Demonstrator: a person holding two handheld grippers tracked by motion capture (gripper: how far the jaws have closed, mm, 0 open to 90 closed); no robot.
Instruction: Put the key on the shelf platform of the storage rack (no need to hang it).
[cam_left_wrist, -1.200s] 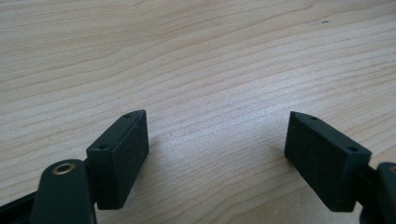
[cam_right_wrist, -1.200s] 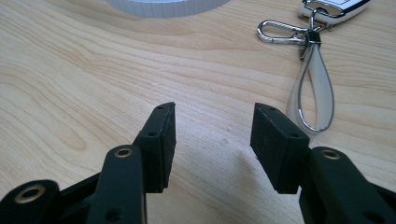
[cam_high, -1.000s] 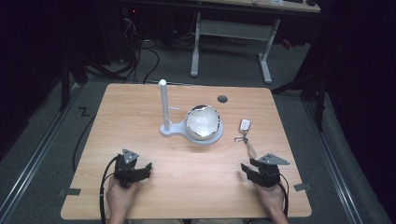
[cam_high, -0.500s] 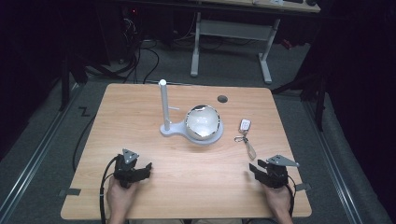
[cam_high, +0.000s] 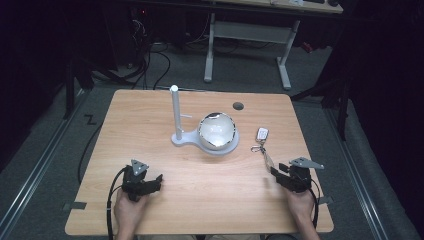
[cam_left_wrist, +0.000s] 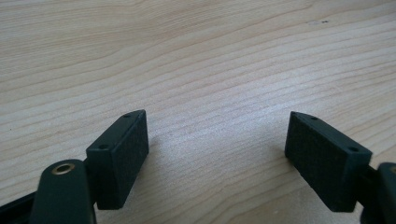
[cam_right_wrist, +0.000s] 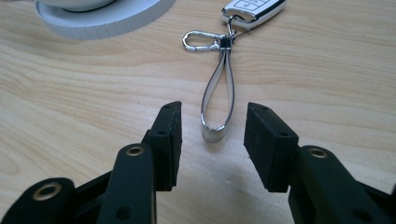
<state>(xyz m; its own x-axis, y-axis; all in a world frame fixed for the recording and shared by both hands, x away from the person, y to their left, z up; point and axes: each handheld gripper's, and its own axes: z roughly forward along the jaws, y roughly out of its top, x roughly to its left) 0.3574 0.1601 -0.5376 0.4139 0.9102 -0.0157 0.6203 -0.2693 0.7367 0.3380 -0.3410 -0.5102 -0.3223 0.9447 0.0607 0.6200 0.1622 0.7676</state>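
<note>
Right claw (cam_right_wrist: 212, 123) shifted toward key strap (cam_right_wrist: 217, 100), released, loop between jaws; left claw (cam_left_wrist: 215, 140) released

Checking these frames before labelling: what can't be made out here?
- Key fob: right gripper view, top edge cuts it off; buttons unreadable.
- White stand base: same view, mostly cropped.
- Bowl contents: high view, glare hides them.
- Strap loop: high view, too small.
</note>
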